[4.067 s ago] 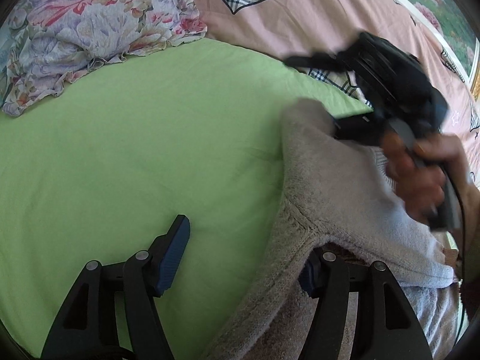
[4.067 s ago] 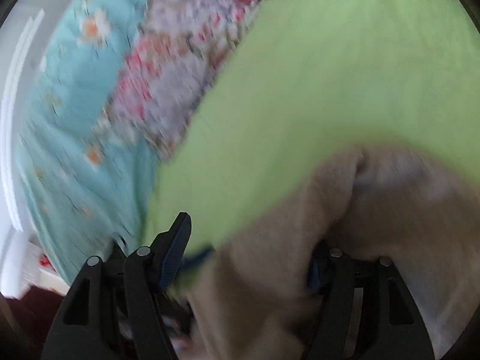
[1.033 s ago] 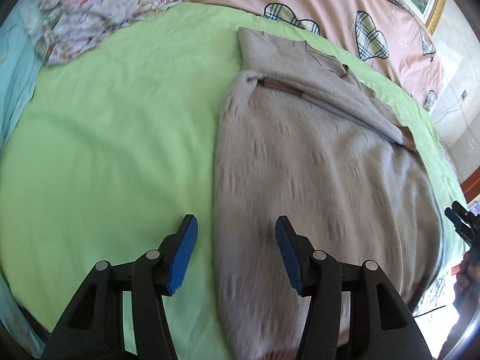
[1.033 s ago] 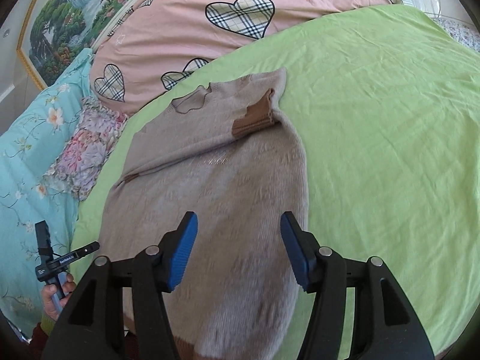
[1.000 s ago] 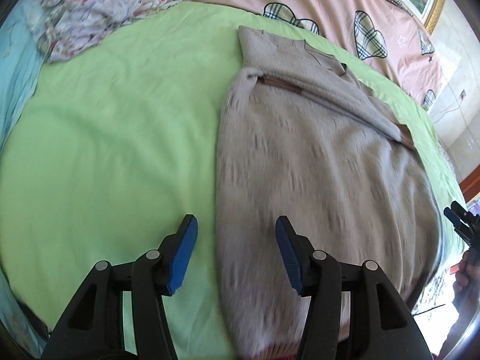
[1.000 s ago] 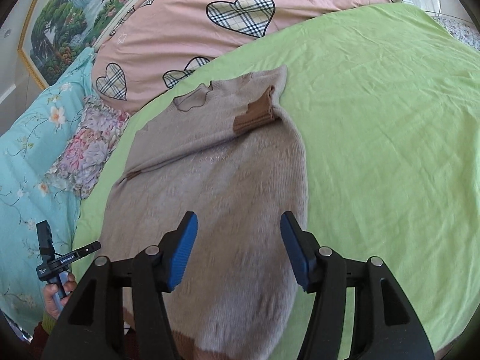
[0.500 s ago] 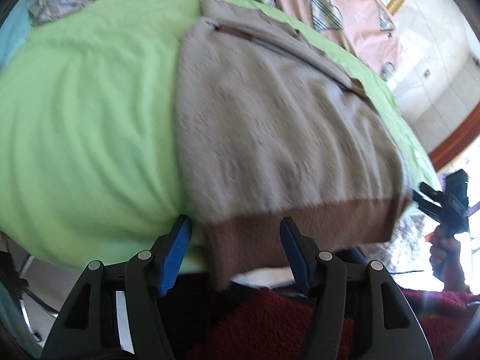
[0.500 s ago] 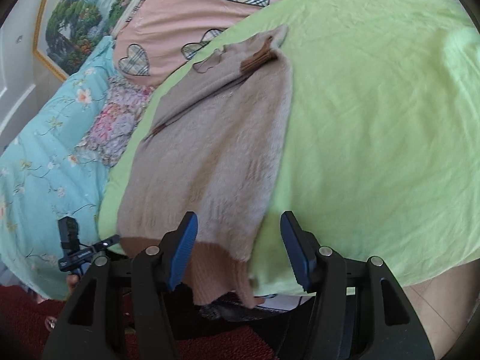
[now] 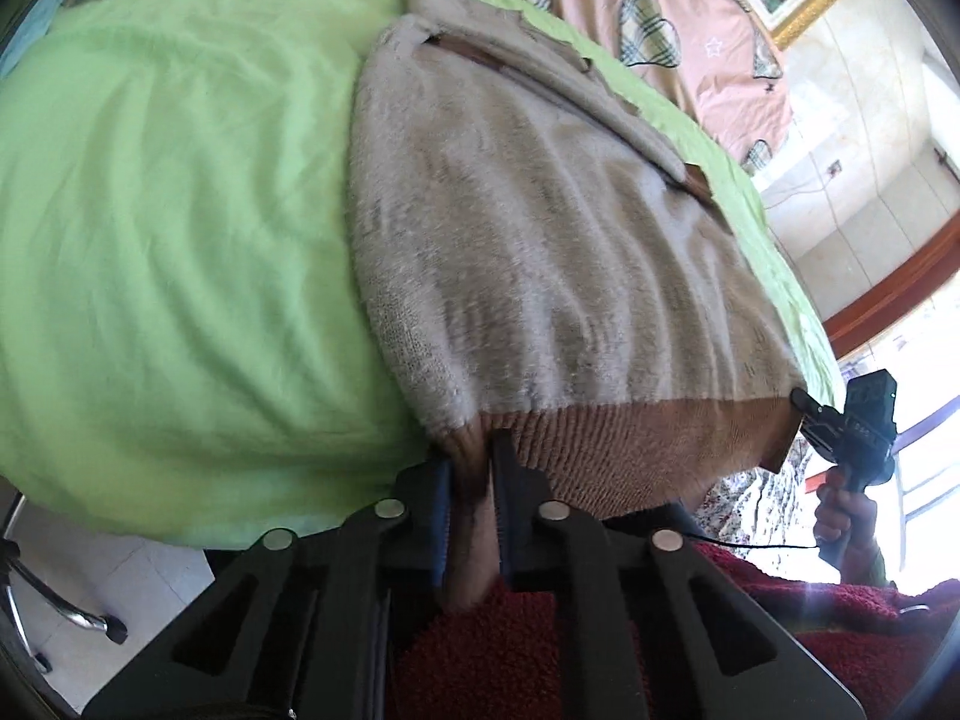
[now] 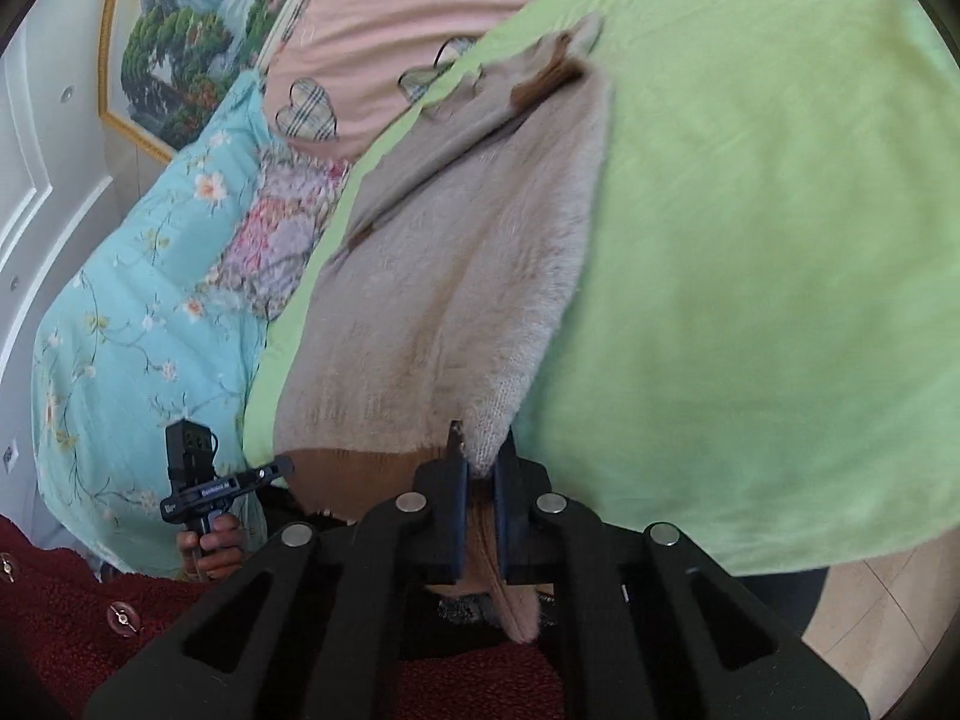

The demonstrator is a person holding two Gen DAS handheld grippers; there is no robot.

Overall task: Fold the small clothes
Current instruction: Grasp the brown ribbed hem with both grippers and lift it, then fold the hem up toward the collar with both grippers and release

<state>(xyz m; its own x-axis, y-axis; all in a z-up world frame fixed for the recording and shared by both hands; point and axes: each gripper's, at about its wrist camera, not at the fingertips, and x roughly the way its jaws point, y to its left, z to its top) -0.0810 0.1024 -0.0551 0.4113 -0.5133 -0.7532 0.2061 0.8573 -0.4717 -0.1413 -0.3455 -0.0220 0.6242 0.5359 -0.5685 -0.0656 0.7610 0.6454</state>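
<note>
now both the left gripper [image 9: 471, 474] and right gripper [image 10: 480, 468] pinch the sweater's [image 9: 540, 228] brown hem corners.

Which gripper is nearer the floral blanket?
Left. The left gripper pinches the sweater hem corner on the floral blanket's side; the right gripper pinches the opposite corner.

A bed [image 9: 180, 192] under a bright green sheet filled the room, with a pink quilt [image 10: 384, 42] of plaid hearts at its far edge and a blue floral cover [image 10: 138, 312] beside it. A gold-framed landscape painting [image 10: 174, 48] hung on the white panelled wall [image 10: 36, 168]. Pale floor tiles [image 9: 120, 576] showed below the near edge, and daylight came from a window [image 9: 924, 438].
</note>
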